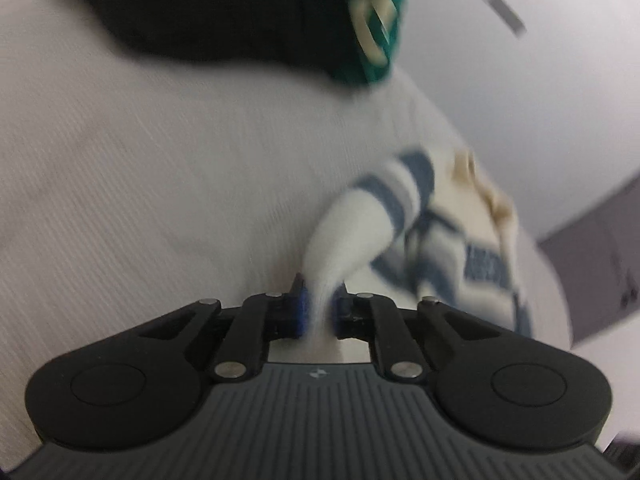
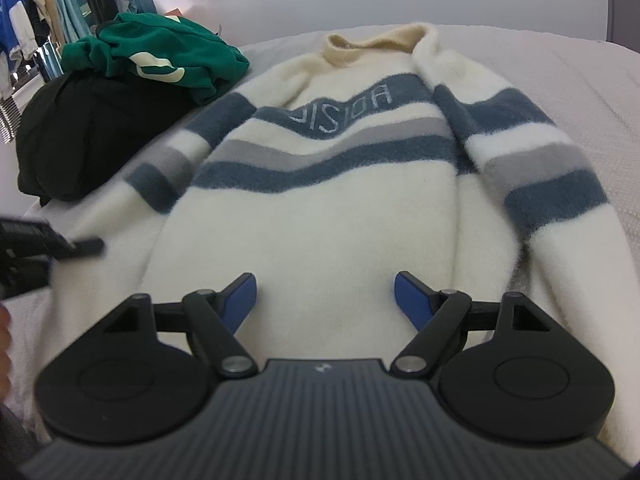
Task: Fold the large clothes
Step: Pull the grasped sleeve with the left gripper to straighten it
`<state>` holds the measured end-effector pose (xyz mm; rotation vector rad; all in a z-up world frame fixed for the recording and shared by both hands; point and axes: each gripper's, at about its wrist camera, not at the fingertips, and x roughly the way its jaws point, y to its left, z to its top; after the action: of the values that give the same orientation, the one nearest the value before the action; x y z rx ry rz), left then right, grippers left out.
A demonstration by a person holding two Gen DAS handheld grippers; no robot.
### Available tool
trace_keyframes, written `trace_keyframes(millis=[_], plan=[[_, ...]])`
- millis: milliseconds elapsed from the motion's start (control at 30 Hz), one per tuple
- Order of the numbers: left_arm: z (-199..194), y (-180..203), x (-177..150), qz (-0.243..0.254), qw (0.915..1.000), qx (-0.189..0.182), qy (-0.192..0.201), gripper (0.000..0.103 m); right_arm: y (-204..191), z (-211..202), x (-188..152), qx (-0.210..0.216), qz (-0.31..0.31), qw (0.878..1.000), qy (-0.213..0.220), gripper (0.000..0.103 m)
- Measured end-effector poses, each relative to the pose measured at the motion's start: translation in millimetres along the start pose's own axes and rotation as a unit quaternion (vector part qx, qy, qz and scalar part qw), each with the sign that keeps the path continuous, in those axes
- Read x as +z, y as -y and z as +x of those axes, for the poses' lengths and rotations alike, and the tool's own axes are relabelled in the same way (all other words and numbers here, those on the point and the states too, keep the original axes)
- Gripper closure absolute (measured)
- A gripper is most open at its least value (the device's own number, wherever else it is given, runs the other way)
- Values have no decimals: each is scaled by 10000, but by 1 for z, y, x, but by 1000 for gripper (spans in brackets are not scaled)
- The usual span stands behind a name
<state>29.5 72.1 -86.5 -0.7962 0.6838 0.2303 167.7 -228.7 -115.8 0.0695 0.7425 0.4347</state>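
Pale bedcover (image 1: 140, 168), left tool (image 1: 319, 304) pinching sweater (image 2: 340, 208) sleeve, right tool (image 2: 325, 296) spread.

- Pale grey letters run across the upper blue band on the chest of the cream sweater (image 2: 320, 184), seen upside down from the right wrist view; they appear to read "ADISIC", though the last letters are unclear.
- A large cream emblem, shaped like a letter or numeral, marks the green garment (image 2: 160, 56); it cannot be read for certain.
- A small pale logo sits on each gripper body, too small to read.
- In the left wrist view, the sweater's lettering is blurred past reading.
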Motion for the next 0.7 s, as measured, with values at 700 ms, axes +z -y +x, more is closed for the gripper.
trace_keyframes(millis=[700], plan=[[83, 1, 153, 637, 9618, 2261, 1403, 89, 3, 22, 1, 187, -310, 9993, 75, 25]])
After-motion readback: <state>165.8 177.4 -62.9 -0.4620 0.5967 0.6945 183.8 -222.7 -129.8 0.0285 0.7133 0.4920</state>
